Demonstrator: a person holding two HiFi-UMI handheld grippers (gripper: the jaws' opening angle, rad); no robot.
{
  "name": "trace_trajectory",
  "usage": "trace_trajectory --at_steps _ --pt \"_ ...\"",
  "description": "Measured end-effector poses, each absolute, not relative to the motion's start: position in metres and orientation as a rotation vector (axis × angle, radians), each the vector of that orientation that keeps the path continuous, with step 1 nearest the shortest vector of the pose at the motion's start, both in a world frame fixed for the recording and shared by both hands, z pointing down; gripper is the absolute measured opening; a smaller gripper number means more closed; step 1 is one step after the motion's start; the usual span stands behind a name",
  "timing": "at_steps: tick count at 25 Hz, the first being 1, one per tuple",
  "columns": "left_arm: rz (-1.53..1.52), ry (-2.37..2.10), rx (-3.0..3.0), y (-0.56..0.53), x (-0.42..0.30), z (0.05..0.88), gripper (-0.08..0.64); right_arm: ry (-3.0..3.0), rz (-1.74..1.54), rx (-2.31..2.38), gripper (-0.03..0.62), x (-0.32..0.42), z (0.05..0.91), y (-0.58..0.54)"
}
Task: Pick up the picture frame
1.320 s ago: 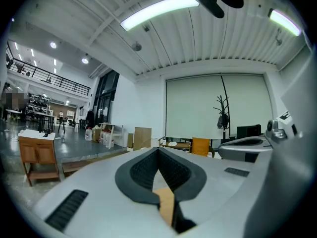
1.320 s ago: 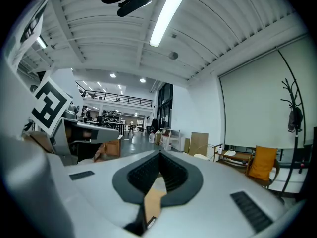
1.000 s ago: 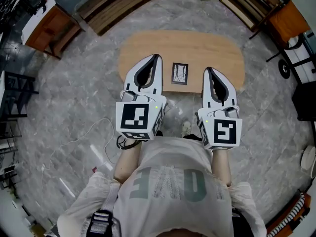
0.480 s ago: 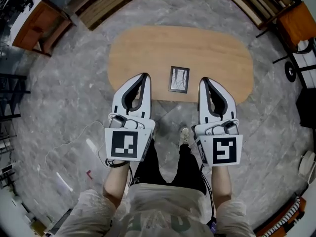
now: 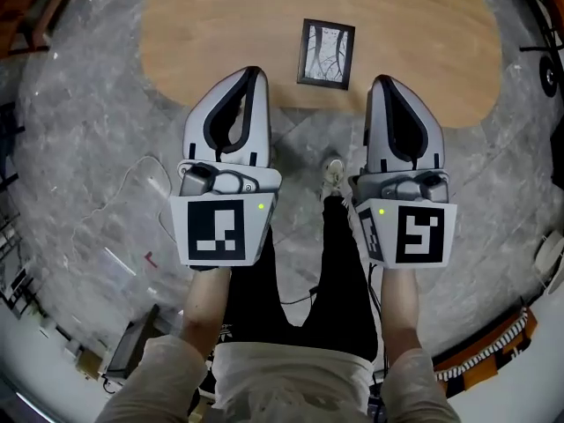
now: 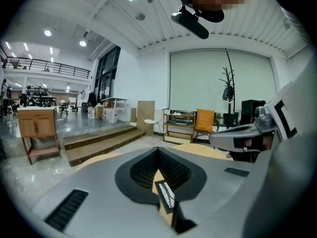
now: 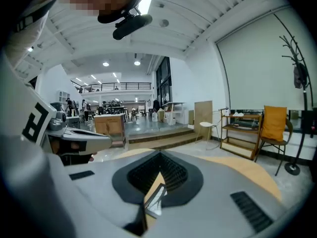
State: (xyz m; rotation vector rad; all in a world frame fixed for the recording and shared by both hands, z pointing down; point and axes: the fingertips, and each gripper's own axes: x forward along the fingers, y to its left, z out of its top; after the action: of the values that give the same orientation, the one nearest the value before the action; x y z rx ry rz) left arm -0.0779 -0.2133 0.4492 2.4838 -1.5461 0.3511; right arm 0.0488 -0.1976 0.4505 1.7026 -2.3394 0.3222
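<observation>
Flat on an oval desk (image 5: 220, 25) of smooth pale wood, near its front edge: a small rectangular picture frame (image 5: 326, 54), dark-bordered, pale print with thin dark branching lines. Over grey marbled floor (image 5: 106, 148), left gripper (image 5: 254, 72) and right gripper (image 5: 381, 81), white moulded shells, black ribbed pads, jaws together on nothing, tips just short of the frame, either side of it.

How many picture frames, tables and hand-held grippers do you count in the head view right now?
picture frame: 1
table: 1
hand-held grippers: 2, the left hand-held gripper and the right hand-held gripper
Total: 4
</observation>
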Motion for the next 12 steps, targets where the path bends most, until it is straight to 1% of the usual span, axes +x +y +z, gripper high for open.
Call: trace_trajectory --at_steps 5,11,12 --pt "0.385 -1.5 2.453 -0.202 -0.073 0.491 0.009 -2.293 0.414 1.616 0.006 0.039 0.504 -0.173" --pt "0.415 -1.454 2.465 -0.199 -0.066 0.502 0.009 -2.289 0.422 1.558 0.006 0.033 0.519 -0.175" --pt "0.422 -1.449 2.469 -0.199 -0.066 0.502 0.009 -2.3 0.419 1.53 0.036 0.031 0.52 -0.177"
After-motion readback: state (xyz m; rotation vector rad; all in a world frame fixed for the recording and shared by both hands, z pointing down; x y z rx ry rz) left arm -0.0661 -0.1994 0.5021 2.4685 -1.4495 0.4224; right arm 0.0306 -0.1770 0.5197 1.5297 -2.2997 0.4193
